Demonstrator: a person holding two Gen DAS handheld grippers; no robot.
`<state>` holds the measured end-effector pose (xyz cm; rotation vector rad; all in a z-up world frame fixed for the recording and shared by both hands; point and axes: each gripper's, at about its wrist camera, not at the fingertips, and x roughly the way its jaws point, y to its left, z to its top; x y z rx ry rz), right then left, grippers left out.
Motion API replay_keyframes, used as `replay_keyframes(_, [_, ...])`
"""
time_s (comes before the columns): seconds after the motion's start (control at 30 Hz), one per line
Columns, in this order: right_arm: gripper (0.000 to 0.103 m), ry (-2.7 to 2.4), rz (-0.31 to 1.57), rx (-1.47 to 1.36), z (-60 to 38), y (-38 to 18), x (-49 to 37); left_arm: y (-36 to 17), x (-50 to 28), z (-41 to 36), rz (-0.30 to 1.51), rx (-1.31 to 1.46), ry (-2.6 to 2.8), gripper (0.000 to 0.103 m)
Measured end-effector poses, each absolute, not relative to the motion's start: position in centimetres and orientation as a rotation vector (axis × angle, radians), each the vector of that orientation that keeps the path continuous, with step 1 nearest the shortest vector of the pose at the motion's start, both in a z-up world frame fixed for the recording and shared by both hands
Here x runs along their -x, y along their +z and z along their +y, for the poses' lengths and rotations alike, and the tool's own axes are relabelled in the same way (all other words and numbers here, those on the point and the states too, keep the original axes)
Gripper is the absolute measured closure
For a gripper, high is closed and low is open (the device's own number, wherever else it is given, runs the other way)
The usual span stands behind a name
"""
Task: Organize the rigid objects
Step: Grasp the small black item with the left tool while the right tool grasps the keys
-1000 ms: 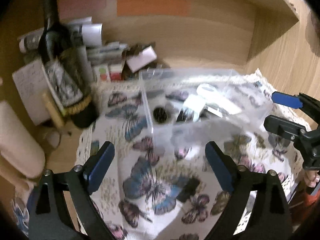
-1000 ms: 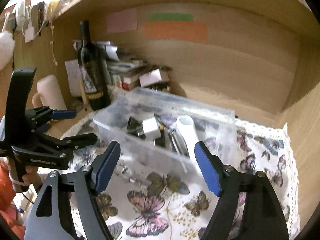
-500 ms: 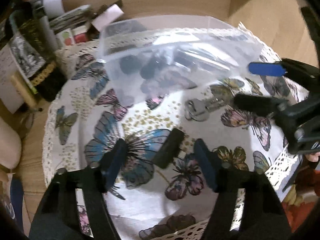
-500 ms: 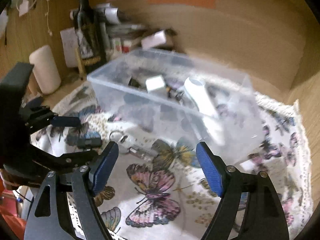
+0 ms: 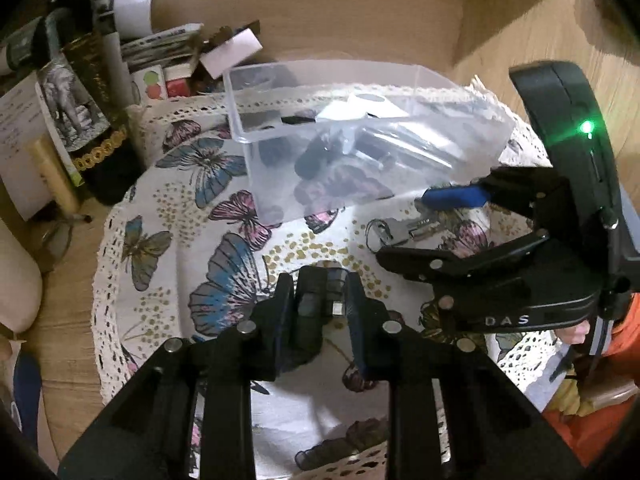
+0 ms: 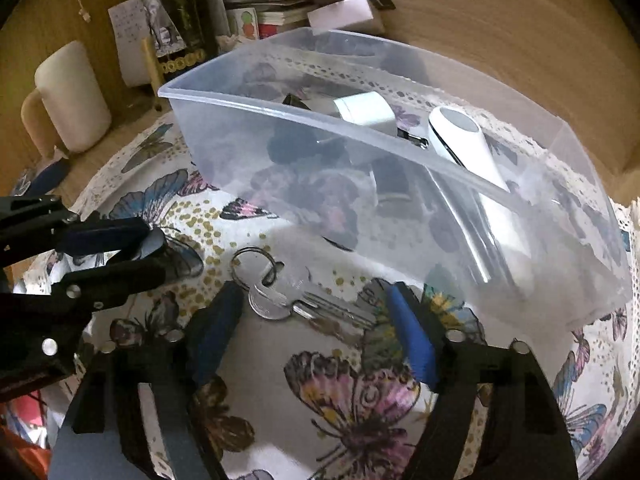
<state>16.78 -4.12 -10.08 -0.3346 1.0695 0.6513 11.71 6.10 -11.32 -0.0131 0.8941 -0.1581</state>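
Observation:
A clear plastic bin (image 5: 280,168) (image 6: 400,208) stands on the butterfly cloth (image 5: 172,264) and holds a white charger (image 6: 366,114), a white handled tool (image 6: 464,144) and dark items. My left gripper (image 5: 318,300) is shut on a small black block (image 5: 316,300) down at the cloth; it also shows in the right wrist view (image 6: 132,248). My right gripper (image 6: 316,316) is open, its fingers either side of a set of keys (image 6: 304,300) on a ring, which also shows in the left wrist view (image 5: 400,230).
A dark wine bottle (image 5: 88,92) (image 6: 180,20), papers and small boxes (image 5: 168,60) crowd the back left. A cream mug (image 6: 68,96) stands at the left. Wooden walls close the back and right.
Both grippers dropped toward the cloth. My left gripper closed on the black block. My right gripper moved in over the keys, staying open.

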Motion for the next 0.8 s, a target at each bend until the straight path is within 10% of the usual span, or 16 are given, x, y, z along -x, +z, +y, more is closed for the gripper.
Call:
replay_keyframes(0.1, [0.07, 0.657, 1.062, 0.333, -4.0, -9.9, -16.6, -11.0, -11.6, 6.4, 0.883, 0.026, -0.158, 0.077])
replay_keyframes(0.43, [0.099, 0.644, 0.991, 0.316, -5.5, -8.0, -15.0, -9.0, -11.2, 6.9, 0.817, 0.039, -0.127, 0.077])
replay_keyframes(0.8, [0.1, 0.639, 0.905, 0.211, -9.3, -4.7, -14.4, -5.9, -11.9, 6.6, 0.732, 0.061, -0.103, 0.077])
